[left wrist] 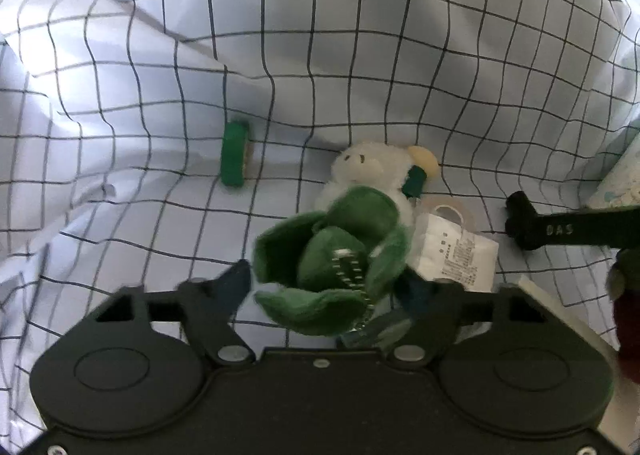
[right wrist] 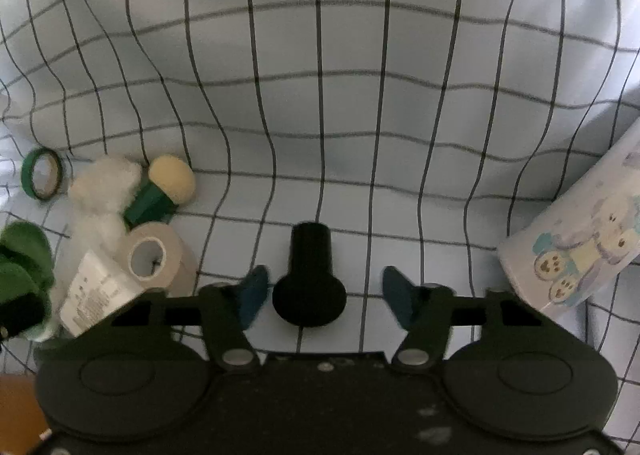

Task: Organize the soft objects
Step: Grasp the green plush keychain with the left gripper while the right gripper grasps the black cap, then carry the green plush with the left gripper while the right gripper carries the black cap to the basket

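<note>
The plush toy (left wrist: 360,175), a white animal with green leaf-shaped parts (left wrist: 328,255), lies on the checked cloth (left wrist: 360,55) in the left wrist view, directly in front of the left gripper (left wrist: 324,287). The green parts reach between the two blue fingertips (left wrist: 236,283), but the fingers stand apart and I cannot see that they press on the plush. A metal ball chain (left wrist: 350,267) hangs over the green part. A white label (left wrist: 456,255) lies beside the toy on its right, and a clear tape roll (left wrist: 448,215) is just behind the label. A green tape roll (left wrist: 236,155) stands on its edge to the left of the toy, apart from it. A black tool (left wrist: 560,231) comes in from the right side. In the right wrist view, the right gripper (right wrist: 324,295) is wide apart and holds nothing; a black object (right wrist: 309,283) lies on the cloth between its fingertips (right wrist: 252,295), and I cannot tell if it touches them. The plush toy is at the left edge here, with a beige roll of tape (right wrist: 156,255) touching it. A printed pack with cartoon animals (right wrist: 580,239) lies on the right.
</note>
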`<state>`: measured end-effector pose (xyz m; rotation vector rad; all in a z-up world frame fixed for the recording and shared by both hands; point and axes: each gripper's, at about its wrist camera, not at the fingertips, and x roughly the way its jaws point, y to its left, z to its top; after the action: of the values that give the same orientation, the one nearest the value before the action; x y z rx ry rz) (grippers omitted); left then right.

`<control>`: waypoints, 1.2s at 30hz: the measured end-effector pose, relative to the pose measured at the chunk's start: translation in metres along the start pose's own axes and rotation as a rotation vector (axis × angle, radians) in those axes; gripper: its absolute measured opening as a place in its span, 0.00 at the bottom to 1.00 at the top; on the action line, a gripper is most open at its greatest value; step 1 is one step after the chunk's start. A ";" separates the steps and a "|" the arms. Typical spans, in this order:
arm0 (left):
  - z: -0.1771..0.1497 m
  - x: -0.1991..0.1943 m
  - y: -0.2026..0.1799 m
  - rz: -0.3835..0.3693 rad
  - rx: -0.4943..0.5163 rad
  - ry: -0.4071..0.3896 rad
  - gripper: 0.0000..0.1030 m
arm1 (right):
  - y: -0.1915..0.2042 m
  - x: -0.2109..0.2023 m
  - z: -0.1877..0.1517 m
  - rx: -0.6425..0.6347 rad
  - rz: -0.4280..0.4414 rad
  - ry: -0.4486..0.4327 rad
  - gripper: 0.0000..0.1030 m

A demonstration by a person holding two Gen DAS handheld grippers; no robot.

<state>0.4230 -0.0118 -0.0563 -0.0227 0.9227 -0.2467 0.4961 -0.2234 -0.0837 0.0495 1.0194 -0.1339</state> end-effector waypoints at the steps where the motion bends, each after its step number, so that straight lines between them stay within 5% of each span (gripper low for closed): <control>1: 0.000 0.001 0.001 -0.015 -0.010 0.001 0.55 | -0.001 0.001 -0.001 0.005 0.005 0.007 0.35; 10: 0.002 -0.017 0.005 -0.040 -0.027 -0.052 0.49 | -0.013 -0.018 -0.009 0.036 0.006 -0.030 0.35; 22: -0.012 -0.087 -0.006 -0.042 -0.027 -0.108 0.49 | -0.024 -0.120 -0.040 0.054 0.061 -0.174 0.35; 36: -0.077 -0.196 -0.033 -0.037 0.016 -0.186 0.50 | -0.015 -0.264 -0.151 0.036 0.193 -0.364 0.36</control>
<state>0.2421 0.0058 0.0550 -0.0472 0.7358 -0.2810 0.2299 -0.1993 0.0617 0.1510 0.6442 0.0160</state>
